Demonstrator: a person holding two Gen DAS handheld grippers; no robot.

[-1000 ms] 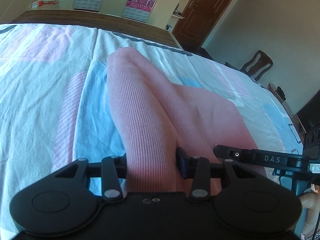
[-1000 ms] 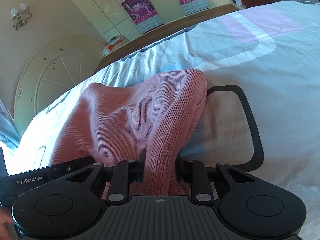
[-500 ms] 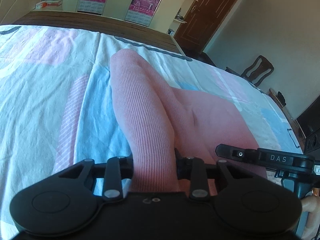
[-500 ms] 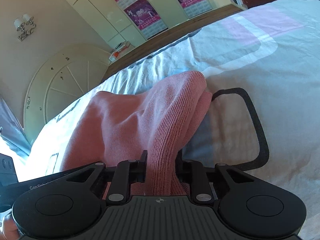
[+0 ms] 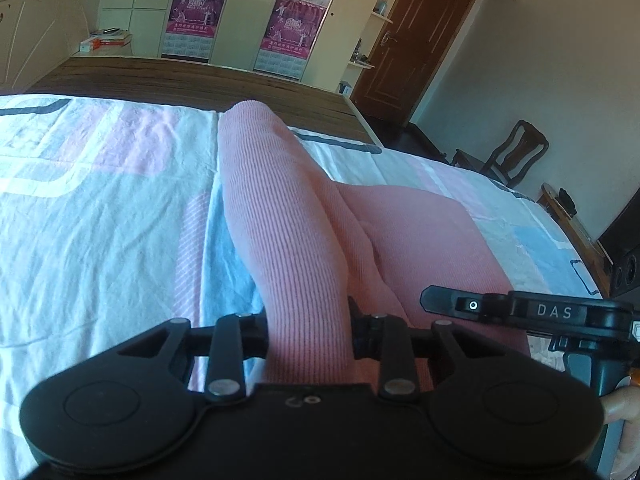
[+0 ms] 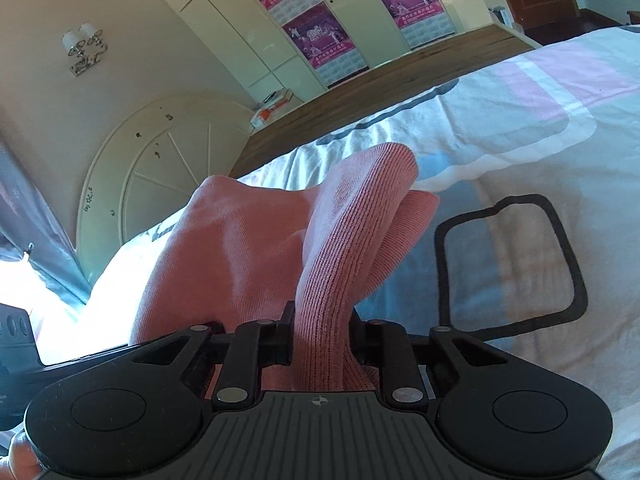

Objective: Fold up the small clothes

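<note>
Both grippers' fingers (image 5: pixel 356 332) pinch the pink garment (image 5: pixel 280 220).

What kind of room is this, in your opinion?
Most likely a bedroom in a home: a bed with a patterned sheet, a tall cream wardrobe along the wall, and a wooden door.

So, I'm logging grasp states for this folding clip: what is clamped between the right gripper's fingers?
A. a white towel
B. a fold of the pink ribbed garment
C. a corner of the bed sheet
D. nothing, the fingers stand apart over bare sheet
B: in the right wrist view the right gripper pinches a raised fold of the pink ribbed garment, lifted off the bed sheet.
</note>
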